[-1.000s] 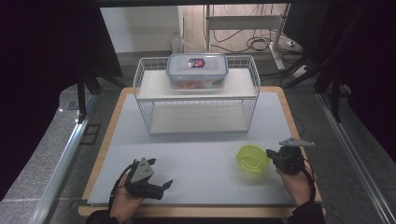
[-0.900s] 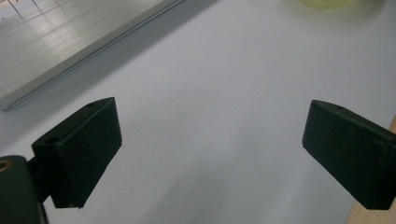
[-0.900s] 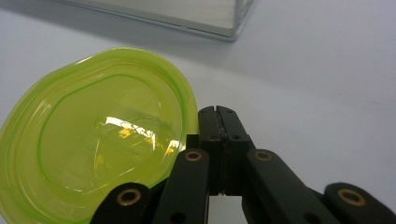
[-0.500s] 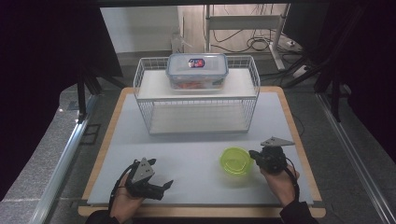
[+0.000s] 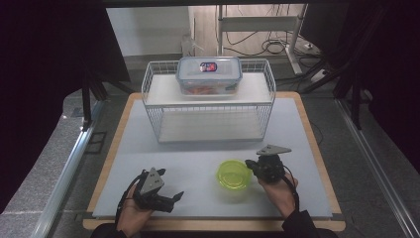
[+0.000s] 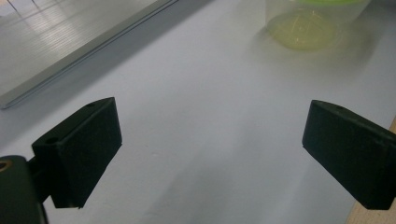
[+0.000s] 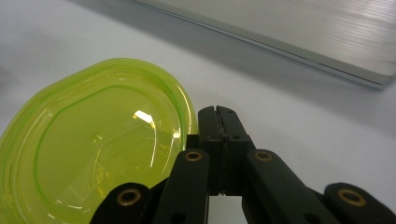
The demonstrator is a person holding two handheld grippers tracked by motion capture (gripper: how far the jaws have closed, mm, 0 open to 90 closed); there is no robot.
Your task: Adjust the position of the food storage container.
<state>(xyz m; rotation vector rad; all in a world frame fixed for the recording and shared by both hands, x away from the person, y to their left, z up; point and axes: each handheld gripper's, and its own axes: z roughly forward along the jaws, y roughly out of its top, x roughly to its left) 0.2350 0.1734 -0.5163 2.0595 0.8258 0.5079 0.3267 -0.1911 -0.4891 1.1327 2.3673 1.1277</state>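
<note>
A translucent yellow-green plastic bowl [image 5: 234, 174] is seen on the pale grey table mat [image 5: 198, 158], in front of a white wire rack [image 5: 208, 106] on which a clear lidded plastic box [image 5: 209, 74] is set. The right gripper [image 5: 253, 167], its jaws pressed together with nothing between them, is held against the bowl's right rim. The left gripper [image 5: 176, 197] is kept near the mat's front edge, well apart from the bowl, its jaws spread wide and empty.
</note>
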